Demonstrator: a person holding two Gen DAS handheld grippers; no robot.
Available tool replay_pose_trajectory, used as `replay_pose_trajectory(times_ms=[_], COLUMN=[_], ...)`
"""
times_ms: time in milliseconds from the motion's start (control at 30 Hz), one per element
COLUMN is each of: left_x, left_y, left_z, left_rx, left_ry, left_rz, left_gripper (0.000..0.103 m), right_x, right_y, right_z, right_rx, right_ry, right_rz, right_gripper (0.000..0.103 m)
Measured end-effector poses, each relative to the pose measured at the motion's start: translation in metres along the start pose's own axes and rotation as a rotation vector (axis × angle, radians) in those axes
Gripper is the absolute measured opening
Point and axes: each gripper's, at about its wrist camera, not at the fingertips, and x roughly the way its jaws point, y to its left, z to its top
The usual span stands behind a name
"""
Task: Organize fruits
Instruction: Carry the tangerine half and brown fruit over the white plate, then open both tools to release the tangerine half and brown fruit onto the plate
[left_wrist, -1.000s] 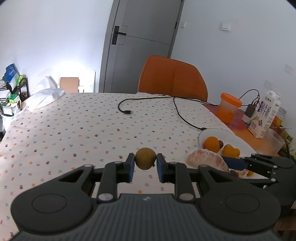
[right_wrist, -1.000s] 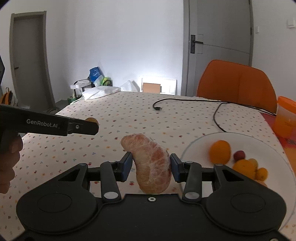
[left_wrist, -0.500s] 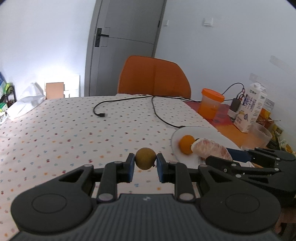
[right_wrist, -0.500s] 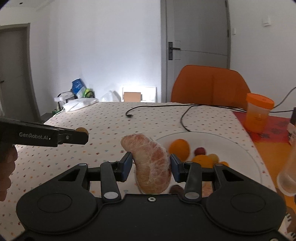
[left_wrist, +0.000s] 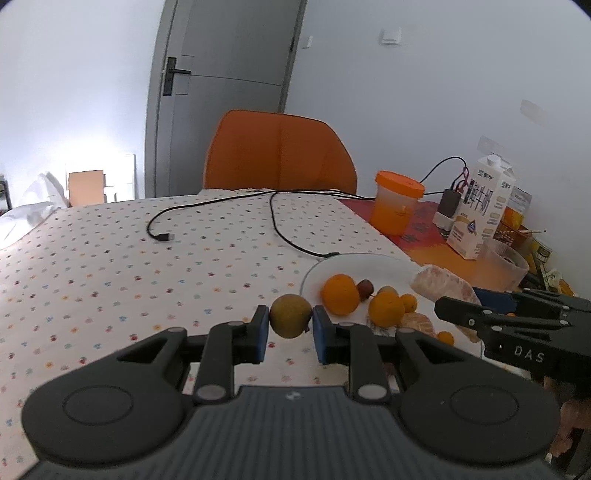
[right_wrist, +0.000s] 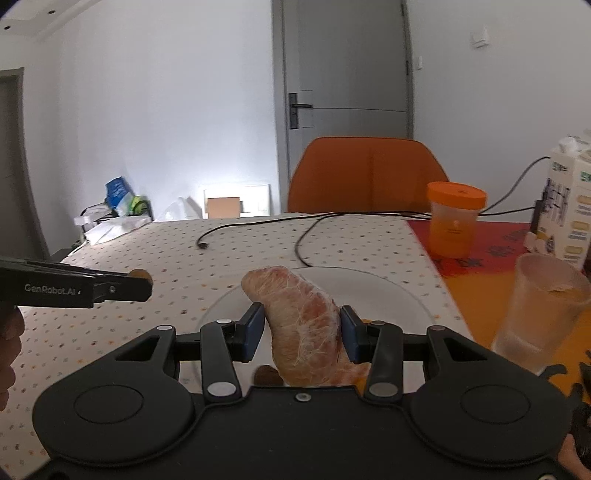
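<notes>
At the left, the left gripper (left_wrist: 290, 325) pinches a small brownish-green fruit (left_wrist: 290, 315) between its blue fingers, held above the dotted table (left_wrist: 110, 266) just short of the white plate (left_wrist: 369, 264). On that plate sit oranges (left_wrist: 340, 294) and smaller fruits, apparently gathered there. At the right, the right gripper (right_wrist: 301, 334) clamps a peeled pomelo segment (right_wrist: 303, 328) over the plate, likely to set it down. Whether anything touches the plate is hard to tell.
</notes>
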Motion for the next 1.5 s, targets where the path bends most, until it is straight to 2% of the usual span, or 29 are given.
replay_pose_trajectory(times_ms=[267,633,700,767,1033,1133,1500], left_x=[0.013,0.024,0.026,0.028,0.041,0.042,0.028], left_y=[-0.011,-0.013,-0.013,-0.014,-0.025,-0.025,-0.007], left_z=[0.0,0.001,0.002,0.002,0.002,0.003,-0.001], left_rx=[0.015,0.023,0.024,0.028,0.044,0.043,0.009], left_ry=[0.013,0.029,0.032,0.037,0.058,0.062,0.064], left_rz=[-0.026,-0.036,-0.037,-0.039,-0.069,-0.056,-0.014], left_gripper=[0.024,0.024,0.024,0.024,0.024,0.028,0.031], right_x=[0.002,0.019,0.02,0.02,0.01,0.007,0.011], right_y=[-0.013,-0.005,-0.004,-0.005,-0.023,-0.029,-0.026], right_z=[-0.008,-0.009,-0.009,-0.008,-0.008,-0.008,-0.012], right_rx=[0.024,0.03,0.044,0.053,0.081,0.093,0.088], right_ry=[0.013,0.029,0.026,0.019,0.004,0.0,0.01], right_rz=[-0.022,0.045,0.066,0.064,0.0,-0.017,-0.008], right_gripper=[0.042,0.043,0.049,0.06,0.06,0.06,0.06])
